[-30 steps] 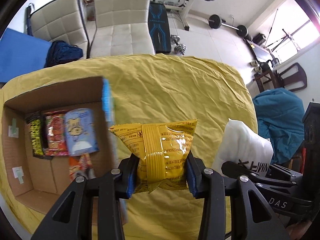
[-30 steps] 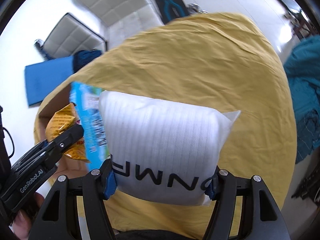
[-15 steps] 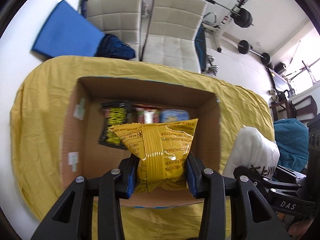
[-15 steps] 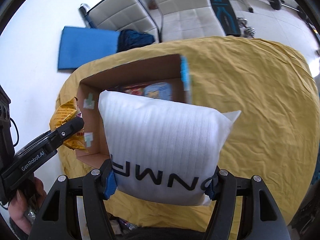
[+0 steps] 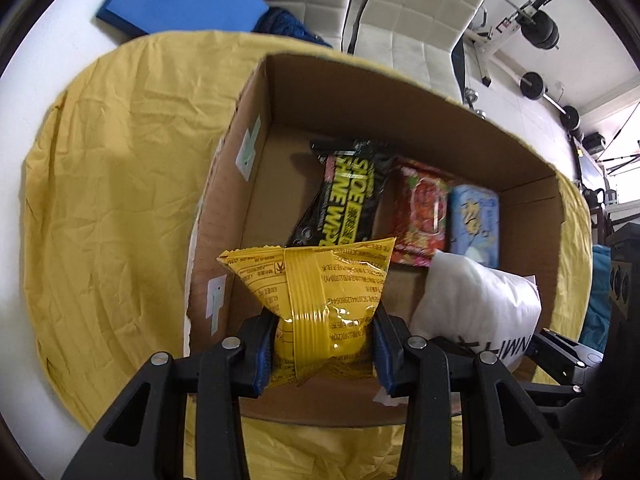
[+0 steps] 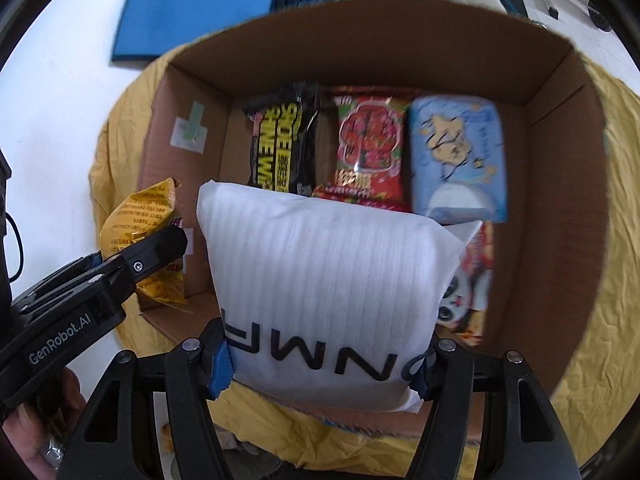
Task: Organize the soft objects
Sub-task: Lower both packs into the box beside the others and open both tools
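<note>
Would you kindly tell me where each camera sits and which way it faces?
Left wrist: on the left gripper, looking down into the cardboard box; its fingers clamp a yellow snack bag.
Right wrist: on the right gripper, facing the same box, clamping a white foam pouch; a hand shows.
Shared: box, both packages.

Your yellow snack bag [image 5: 316,300] hangs pinched upright over the cardboard box's [image 5: 400,120] near-left corner. Your white ribbed pouch [image 6: 320,280], black-lettered, hangs over its near edge, right of it.
</note>
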Motion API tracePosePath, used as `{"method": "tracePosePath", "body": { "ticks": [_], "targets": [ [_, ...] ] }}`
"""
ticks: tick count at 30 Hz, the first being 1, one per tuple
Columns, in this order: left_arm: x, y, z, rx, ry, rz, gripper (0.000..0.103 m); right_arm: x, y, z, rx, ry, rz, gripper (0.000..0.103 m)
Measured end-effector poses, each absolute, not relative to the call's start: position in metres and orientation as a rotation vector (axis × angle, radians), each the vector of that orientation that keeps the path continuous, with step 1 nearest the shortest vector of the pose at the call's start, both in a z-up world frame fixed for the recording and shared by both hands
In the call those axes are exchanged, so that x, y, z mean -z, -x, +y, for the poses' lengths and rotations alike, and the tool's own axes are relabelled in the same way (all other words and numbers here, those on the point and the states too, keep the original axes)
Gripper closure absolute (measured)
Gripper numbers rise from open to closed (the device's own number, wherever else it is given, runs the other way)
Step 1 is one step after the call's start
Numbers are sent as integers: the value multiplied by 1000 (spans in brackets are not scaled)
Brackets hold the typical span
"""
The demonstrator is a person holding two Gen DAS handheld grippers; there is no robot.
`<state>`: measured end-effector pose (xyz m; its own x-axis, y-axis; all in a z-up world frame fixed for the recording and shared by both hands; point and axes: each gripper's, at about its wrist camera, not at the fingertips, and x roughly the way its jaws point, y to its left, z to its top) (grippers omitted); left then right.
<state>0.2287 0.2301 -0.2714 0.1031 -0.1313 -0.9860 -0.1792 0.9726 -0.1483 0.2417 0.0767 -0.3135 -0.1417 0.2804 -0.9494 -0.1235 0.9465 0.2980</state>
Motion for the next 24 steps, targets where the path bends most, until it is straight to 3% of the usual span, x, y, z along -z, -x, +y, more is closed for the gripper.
{"method": "tracePosePath", "body": {
  "ticks": [9,24],
  "targets": [
    [326,-237,236,4,221,1583,65,366,-237,93,-342,-86,1740,34],
    [371,-237,225,51,159,1668,65,409,-233,82,-289,-74,1756,33]
  ]
}}
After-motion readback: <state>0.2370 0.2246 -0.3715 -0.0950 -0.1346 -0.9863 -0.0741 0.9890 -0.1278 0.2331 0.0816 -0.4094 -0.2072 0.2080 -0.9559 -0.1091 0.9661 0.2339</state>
